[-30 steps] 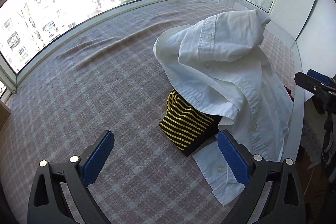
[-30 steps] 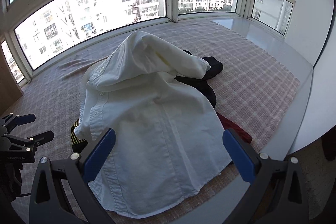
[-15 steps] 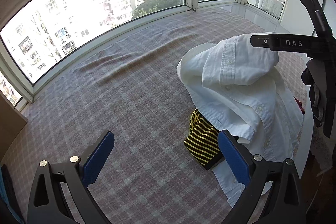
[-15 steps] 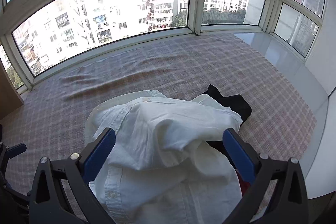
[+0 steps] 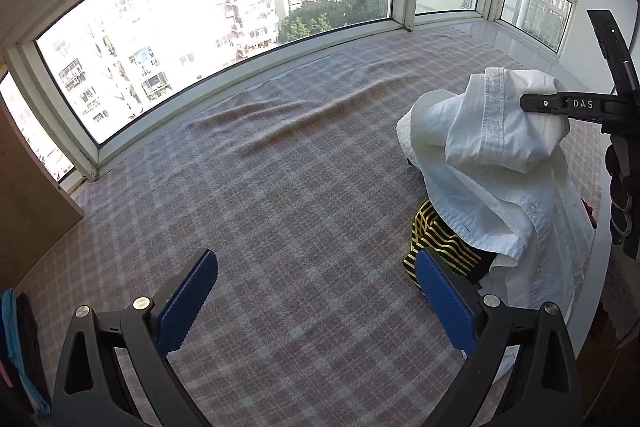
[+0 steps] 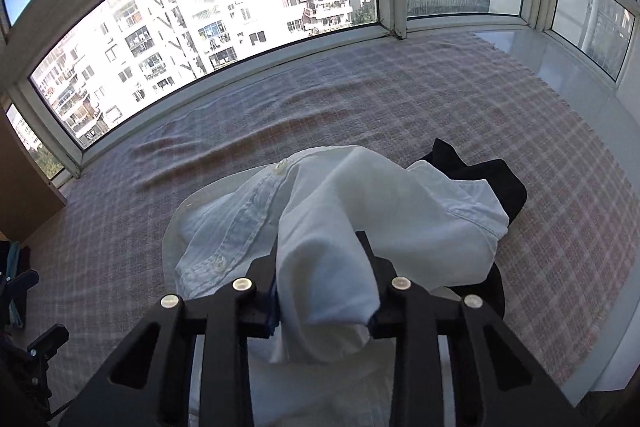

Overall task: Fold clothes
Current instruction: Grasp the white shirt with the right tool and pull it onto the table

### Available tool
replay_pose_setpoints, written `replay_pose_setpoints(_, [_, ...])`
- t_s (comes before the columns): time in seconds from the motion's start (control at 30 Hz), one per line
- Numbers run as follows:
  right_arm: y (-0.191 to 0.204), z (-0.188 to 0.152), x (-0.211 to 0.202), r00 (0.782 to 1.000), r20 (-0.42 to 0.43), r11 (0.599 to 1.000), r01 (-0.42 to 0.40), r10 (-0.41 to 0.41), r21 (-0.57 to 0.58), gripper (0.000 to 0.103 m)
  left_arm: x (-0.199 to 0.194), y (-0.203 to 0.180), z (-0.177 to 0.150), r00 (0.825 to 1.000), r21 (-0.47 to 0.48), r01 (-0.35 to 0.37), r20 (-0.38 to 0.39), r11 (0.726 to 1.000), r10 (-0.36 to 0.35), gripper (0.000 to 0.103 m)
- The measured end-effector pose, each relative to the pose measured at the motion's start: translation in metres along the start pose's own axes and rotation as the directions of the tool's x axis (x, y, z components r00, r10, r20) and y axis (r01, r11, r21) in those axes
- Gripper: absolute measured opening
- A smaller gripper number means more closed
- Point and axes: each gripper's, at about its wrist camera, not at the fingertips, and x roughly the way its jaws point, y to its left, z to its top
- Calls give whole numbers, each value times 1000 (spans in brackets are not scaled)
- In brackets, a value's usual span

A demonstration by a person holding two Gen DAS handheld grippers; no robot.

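Note:
A crumpled white button shirt (image 5: 496, 163) lies heaped on the checked cloth (image 5: 280, 195) at the right. My right gripper (image 6: 324, 291) is shut on a fold of the white shirt (image 6: 340, 219) near the top of the heap; it also shows in the left wrist view (image 5: 532, 103) at the shirt's top. My left gripper (image 5: 316, 303) is open and empty, above the cloth to the left of the shirt. A yellow-and-black striped garment (image 5: 444, 247) sticks out from under the shirt, next to my left gripper's right finger.
A black garment (image 6: 480, 179) lies behind the shirt on the right. A bit of red cloth (image 5: 589, 211) shows at the surface's right edge. Bay windows (image 5: 200, 27) run along the far side. A wooden panel (image 5: 28, 195) stands at the left.
My right gripper has come down over the shirt and shut on a fold of it. My left gripper has drawn back to the left, away from the heap.

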Motion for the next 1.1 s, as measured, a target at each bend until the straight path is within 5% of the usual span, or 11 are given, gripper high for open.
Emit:
replay_pose_setpoints(0.17, [0,3,-47,991,67,992,-116,113,46,15,-38,33,-10,997,-50,-49,52,998,51,100])
replay_pose_setpoints(0.57, [109,0,-199,933,226,951,-236,278,-198,15,-155,136,-68,956,-230,-187,181,955,231,100])
replay_pose_setpoints(0.73, [217,-30,-165,900,35,858,-403,436,-319,17,-177,172,-108,939,-302,-254,150,919,308,100])
replay_pose_setpoints(0.8, [272,-57,-119,847,-160,798,-532,507,-283,34,-177,186,-123,938,-327,-276,113,904,327,100])
replay_pose_setpoints(0.93, [347,-126,-52,750,-473,741,-620,463,-259,36,-170,199,-147,940,-326,-304,52,895,338,100])
replay_pose_setpoints(1.03, [332,-138,-56,788,-441,765,-577,430,-285,36,-151,195,-149,956,-302,-274,21,913,294,100])
replay_pose_setpoints(1.1, [295,-129,-58,844,-378,824,-495,381,-275,42,-134,188,-147,970,-283,-234,3,930,245,100])
